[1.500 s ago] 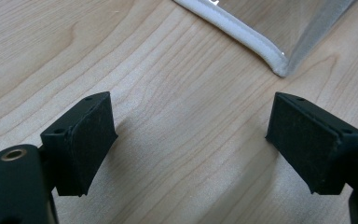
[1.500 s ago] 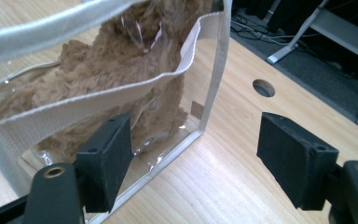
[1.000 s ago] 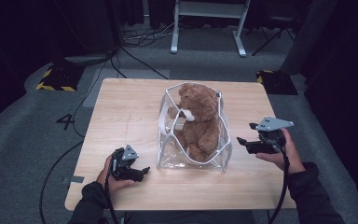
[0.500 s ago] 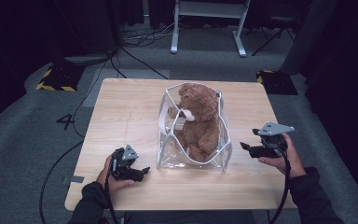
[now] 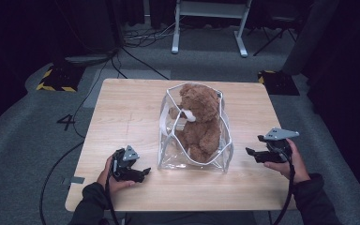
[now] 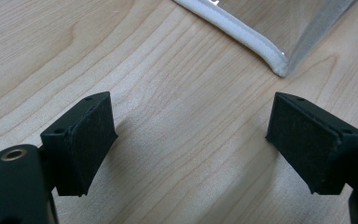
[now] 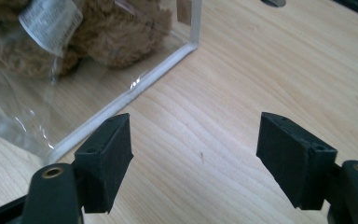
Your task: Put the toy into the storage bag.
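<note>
High view gives you the whole layout, so read it from left to right. Your left gripper (image 5: 143, 172) lies low over the table (image 5: 122, 112), near the front left corner of the clear bag (image 5: 166, 154), and its jaws stand wide apart with nothing between them. In the left gripper view you see only wood grain between the pads (image 6: 91, 140), and the white piping of the bag is beyond them, not touched.

The bag stands in the middle of the table with its mouth open upward, and the brown teddy bear (image 5: 199, 122) sits upright inside it.

Your right gripper (image 5: 253, 151) hangs just beside the right wall of the bag, jaws also spread and empty. I judge that the step is to approach the bag from both sides. To do it well, aim each gripper at the stiff white edge and not at the thin clear film, which will probably slip and crumple. Close the two grippers together, so the bag does not slide on the wood.
</note>
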Demonstrator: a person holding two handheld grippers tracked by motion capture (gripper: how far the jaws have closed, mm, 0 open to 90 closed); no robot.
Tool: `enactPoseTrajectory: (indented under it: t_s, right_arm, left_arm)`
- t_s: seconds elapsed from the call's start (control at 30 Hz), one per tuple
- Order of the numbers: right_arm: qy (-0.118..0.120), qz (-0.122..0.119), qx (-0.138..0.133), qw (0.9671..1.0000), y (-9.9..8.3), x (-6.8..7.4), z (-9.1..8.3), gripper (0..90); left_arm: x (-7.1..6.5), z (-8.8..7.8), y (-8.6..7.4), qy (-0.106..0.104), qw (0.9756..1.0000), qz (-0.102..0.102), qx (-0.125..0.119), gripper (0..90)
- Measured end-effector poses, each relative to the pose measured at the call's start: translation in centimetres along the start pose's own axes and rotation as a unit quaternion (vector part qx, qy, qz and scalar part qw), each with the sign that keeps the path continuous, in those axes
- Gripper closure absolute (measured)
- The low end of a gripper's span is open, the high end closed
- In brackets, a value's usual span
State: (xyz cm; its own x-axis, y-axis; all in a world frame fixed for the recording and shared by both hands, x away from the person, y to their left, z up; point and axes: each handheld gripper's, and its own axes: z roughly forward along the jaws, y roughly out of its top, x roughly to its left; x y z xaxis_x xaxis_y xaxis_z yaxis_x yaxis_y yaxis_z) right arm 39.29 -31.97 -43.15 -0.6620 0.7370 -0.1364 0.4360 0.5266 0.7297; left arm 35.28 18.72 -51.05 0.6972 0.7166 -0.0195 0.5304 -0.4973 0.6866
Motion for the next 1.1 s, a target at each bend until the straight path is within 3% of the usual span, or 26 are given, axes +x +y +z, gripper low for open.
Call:
enactPoseTrajectory:
  t_s: [0.23,0.6,1.1]
  right_arm:
    - [0.000,0.008,0.014,0.9999,-1.7,-0.6,0.5,26.8]
    - [0.002,-0.002,0.034,0.9994,-4.0,-0.8,1.4,26.7]
    - [0.011,0.034,0.035,0.9987,-6.7,-1.8,1.7,26.0]
  left_arm:
    - [0.0,0.0,0.0,0.000,1.0000,0.000,0.000,15.2]
    - [0.0,0.0,0.0,0.000,1.0000,0.000,0.000,15.2]
    - [0.0,0.0,0.0,0.000,1.0000,0.000,0.000,15.2]
